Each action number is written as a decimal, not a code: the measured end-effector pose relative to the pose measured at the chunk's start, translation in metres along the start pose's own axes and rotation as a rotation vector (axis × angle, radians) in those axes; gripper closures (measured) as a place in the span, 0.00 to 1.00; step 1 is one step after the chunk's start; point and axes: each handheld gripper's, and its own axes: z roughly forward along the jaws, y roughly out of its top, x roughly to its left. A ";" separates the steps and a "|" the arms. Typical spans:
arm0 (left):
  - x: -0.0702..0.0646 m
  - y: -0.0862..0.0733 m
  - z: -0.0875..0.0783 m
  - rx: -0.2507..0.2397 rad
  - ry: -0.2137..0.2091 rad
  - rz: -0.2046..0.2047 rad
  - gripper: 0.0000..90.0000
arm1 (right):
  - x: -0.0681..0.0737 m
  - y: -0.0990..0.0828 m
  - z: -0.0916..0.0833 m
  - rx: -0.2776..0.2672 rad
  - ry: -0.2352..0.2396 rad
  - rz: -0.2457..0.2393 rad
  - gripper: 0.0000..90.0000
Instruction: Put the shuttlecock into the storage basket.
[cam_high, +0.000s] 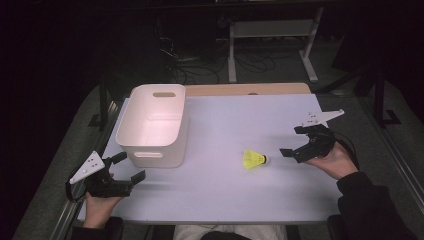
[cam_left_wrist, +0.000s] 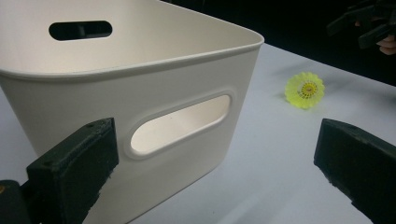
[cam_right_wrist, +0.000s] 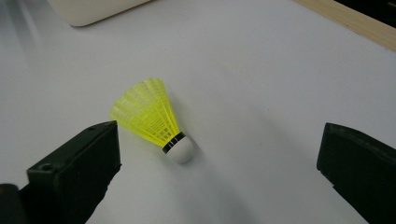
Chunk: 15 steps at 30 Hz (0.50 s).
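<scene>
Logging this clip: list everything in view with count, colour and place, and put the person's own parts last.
bin: 1, white, with slot handles, far left of the table, nothing seen inside.
shuttlecock: 1, yellow skirt with a white cork, lying on its side right of centre, cork towards the right gripper.
table: 1, white top with a wooden strip along the far edge.
frame: 1, white metal, on the floor beyond the table, cables beside it.
left gripper: 1, black, near the bin's front left corner, jaws apart.
right gripper: 1, black, right of the shuttlecock, jaws apart.
hands: 2, left hand and right hand, each holding a gripper.
</scene>
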 end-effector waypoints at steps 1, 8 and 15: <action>0.000 0.000 0.000 0.000 0.000 0.000 0.00 | -0.001 0.001 0.000 0.003 0.002 -0.004 0.00; 0.000 0.000 0.000 0.000 -0.002 -0.001 0.00 | -0.004 0.011 0.003 0.020 0.007 -0.021 0.00; 0.000 0.000 0.000 0.000 -0.002 -0.001 0.00 | -0.007 0.019 0.008 0.043 0.019 -0.040 0.00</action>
